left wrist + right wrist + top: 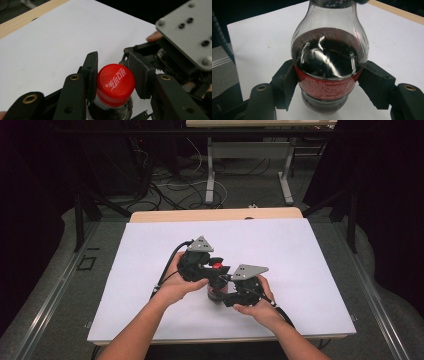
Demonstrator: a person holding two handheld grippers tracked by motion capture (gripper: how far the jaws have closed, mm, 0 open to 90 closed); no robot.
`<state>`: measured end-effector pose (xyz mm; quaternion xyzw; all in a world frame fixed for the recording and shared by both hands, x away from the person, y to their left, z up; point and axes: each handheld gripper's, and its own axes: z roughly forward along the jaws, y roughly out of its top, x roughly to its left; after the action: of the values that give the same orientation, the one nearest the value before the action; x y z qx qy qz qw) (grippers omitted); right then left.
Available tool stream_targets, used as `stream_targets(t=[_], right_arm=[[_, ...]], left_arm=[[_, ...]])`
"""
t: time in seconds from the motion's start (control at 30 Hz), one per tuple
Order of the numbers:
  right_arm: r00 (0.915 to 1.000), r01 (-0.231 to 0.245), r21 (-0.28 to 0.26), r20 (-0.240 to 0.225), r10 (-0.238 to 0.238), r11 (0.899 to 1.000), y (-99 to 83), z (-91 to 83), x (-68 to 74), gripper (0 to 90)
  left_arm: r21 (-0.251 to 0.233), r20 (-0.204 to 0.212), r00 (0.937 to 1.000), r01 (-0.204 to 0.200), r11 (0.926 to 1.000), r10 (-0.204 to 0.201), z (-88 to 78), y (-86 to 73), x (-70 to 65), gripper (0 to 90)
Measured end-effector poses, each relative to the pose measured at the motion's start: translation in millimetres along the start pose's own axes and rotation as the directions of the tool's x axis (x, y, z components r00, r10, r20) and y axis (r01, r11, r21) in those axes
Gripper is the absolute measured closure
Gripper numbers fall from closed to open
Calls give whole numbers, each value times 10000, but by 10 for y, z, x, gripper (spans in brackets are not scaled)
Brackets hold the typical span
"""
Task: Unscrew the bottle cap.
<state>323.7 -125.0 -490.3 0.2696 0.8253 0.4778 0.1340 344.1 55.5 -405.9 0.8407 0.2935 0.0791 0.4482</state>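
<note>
White tabletop (150,270) bears a cola bottle (329,65), right jaws clamped on its label, left jaws clamped on its red cap (115,82).

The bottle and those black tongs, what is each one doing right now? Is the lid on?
Bottle: upright on the white table, partly full of dark drink, held at its red label.
Red cap: on the bottle's neck, squeezed from both sides.
Left tongs: shut on the red cap.
Right tongs: shut on the bottle's body.
White table: flat, the bottle standing on it.
</note>
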Motion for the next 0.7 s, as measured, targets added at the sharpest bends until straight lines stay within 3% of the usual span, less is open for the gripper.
stream_targets(t=[0.13, 0.2, 0.3, 0.4, 0.47, 0.53, 0.63, 0.7], right_arm=[[9995, -62, 39, 296, 61, 10000, 0, 6, 3, 333], [9993, -127, 74, 351, 124, 9999, -1, 4, -3, 333], [9993, -152, 182, 354, 146, 9997, 2, -6, -9, 333], [9993, -184, -29, 334, 185, 9998, -1, 0, -18, 333], [9993, -213, -10, 304, 213, 9998, -1, -5, -21, 332], [9996, -186, -54, 228, 187, 9998, -6, -3, -30, 332], [9998, -161, -12, 94, 161, 9999, -6, -8, -24, 332], [9999, -125, 118, -48, 126, 9999, -4, -15, -22, 332]], left_arm=[[-37, -1252, 9915, 356, 9994, -358, 29, 13, -113, 611], [-52, -1559, 9865, 499, 9987, -501, 42, 21, -155, 611], [2, -1693, 9836, 631, 9980, -622, 50, 40, -161, 610], [-17, -1287, 9898, 612, 9981, -609, 35, 53, -128, 591], [-204, -807, 9958, 416, 9989, -432, 10, 62, -89, 511], [-139, -355, 9987, 356, 9993, -360, -45, 75, -46, 492], [-24, 269, 9996, -56, 10000, 57, -123, 77, 38, 472], [-2, 737, 9970, -224, 9997, 224, -162, 68, 89, 473]])
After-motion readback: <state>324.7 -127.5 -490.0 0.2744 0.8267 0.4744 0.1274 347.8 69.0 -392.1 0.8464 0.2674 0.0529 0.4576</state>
